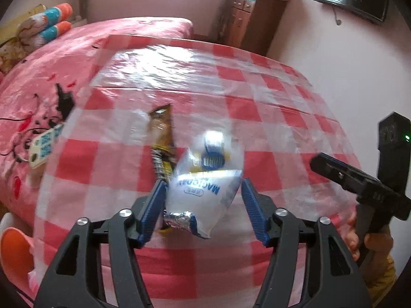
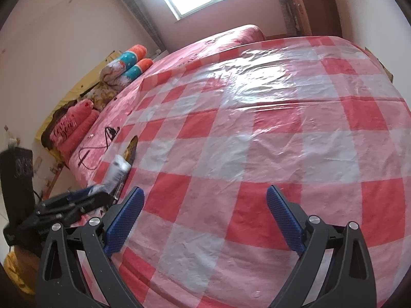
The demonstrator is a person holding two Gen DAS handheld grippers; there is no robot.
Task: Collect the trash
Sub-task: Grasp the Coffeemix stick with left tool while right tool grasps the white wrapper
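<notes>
A white snack wrapper with blue print sits between the fingers of my left gripper, which stands open around it; only the left finger looks close to it. A brown and yellow wrapper lies just behind on the red-checked plastic sheet. In the right wrist view the white wrapper and brown wrapper show at the left, with the left gripper below them. My right gripper is open and empty over the sheet.
The sheet covers a pink bed. Rolled pillows lie at the headboard. A black cable lies on the bedspread. A wooden cabinet stands by the far wall. The other handle shows at the right.
</notes>
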